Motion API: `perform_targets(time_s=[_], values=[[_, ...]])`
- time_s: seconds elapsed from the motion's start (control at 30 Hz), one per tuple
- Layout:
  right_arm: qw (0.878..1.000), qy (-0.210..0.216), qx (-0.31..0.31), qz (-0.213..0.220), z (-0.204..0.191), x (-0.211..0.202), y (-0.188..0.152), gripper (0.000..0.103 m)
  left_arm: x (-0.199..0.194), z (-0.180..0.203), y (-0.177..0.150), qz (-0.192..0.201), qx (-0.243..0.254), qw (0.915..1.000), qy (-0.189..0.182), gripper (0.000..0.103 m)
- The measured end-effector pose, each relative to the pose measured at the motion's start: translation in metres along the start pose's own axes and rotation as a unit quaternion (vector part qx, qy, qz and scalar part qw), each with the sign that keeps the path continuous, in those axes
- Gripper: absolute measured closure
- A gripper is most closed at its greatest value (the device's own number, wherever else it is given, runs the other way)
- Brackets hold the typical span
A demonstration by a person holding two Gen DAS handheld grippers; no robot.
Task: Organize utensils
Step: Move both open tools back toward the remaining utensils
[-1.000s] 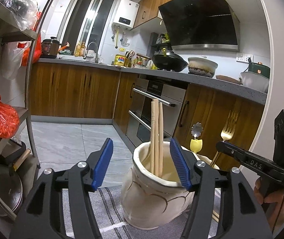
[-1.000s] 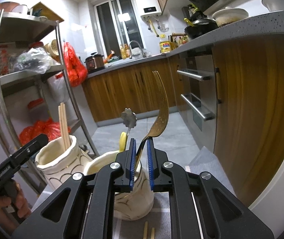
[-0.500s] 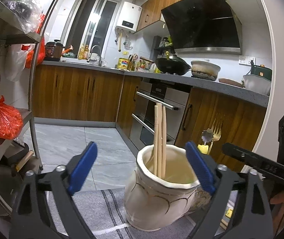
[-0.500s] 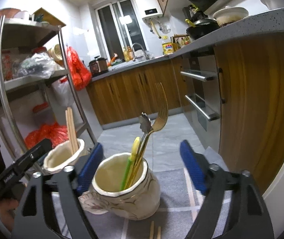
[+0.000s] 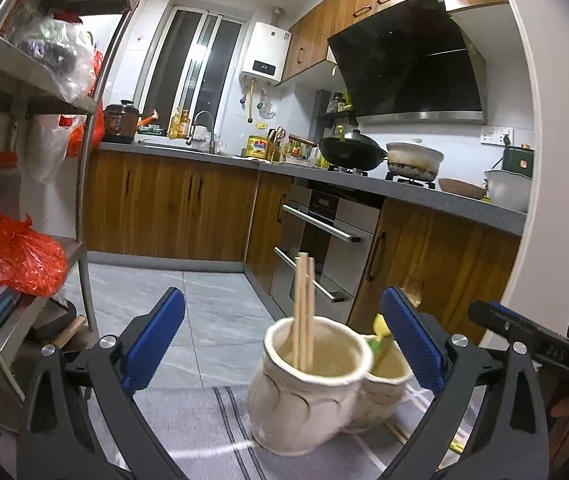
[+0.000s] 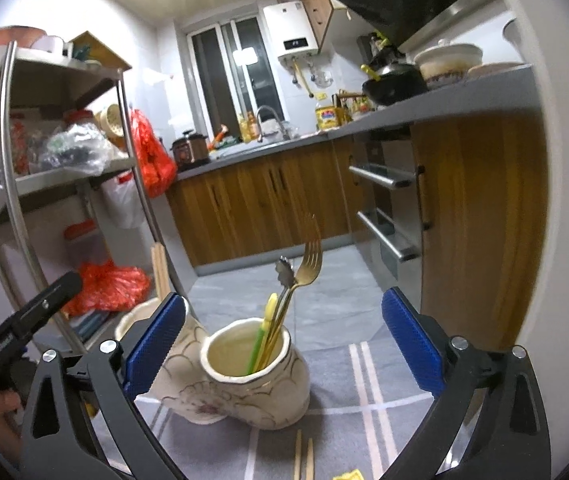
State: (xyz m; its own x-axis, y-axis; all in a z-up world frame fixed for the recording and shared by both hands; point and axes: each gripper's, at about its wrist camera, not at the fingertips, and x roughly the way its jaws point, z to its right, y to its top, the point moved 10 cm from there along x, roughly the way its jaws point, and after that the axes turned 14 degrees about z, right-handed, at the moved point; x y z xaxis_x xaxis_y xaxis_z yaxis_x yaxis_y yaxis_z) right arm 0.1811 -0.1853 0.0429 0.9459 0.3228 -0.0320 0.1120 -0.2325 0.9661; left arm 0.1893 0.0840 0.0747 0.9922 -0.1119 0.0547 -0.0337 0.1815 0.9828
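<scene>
Two cream ceramic pots stand side by side on a grey striped cloth (image 5: 204,420). The nearer pot (image 5: 304,396) in the left wrist view holds wooden chopsticks (image 5: 303,312). My left gripper (image 5: 284,340) hangs a little before it, jaws opening wide, nothing between the pads. In the right wrist view the other pot (image 6: 260,384) holds a gold fork (image 6: 310,264), a flower-headed spoon (image 6: 284,276) and a yellow-green utensil (image 6: 266,328). My right gripper (image 6: 284,344) is short of it, jaws opening, pads touching nothing.
Two loose chopsticks (image 6: 302,456) lie on the cloth at the near edge. A metal shelf rack (image 5: 84,200) with red bags stands to the left. Wooden cabinets and an oven front (image 5: 324,240) run along the right. A hand (image 6: 0,416) holds the other gripper.
Both grippers opened wide and drew back and upward from the pots. The right one let go of the gold fork, which now stands in its pot.
</scene>
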Motion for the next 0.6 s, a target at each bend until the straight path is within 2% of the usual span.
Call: perform_targets(time_s=[0.2,0.47,0.6], values=[[1.000,0.005,-0.014,0.010,-0.001,-0.030,0.003,0.005,-0.033,0.026,0.008,-0.011,0.012,0.9998,-0.008,0.006],[1.000,0.006,-0.016,-0.003,0.014,-0.054,-0.001,0.005,-0.065,0.068,0.011,-0.024,0.030,0.9986,-0.035,0.006],[1.000,-0.003,-0.016,-0.017,0.031,-0.064,-0.006,0.005,-0.074,0.086,0.001,-0.040,0.039,0.9974,-0.044,0.006]])
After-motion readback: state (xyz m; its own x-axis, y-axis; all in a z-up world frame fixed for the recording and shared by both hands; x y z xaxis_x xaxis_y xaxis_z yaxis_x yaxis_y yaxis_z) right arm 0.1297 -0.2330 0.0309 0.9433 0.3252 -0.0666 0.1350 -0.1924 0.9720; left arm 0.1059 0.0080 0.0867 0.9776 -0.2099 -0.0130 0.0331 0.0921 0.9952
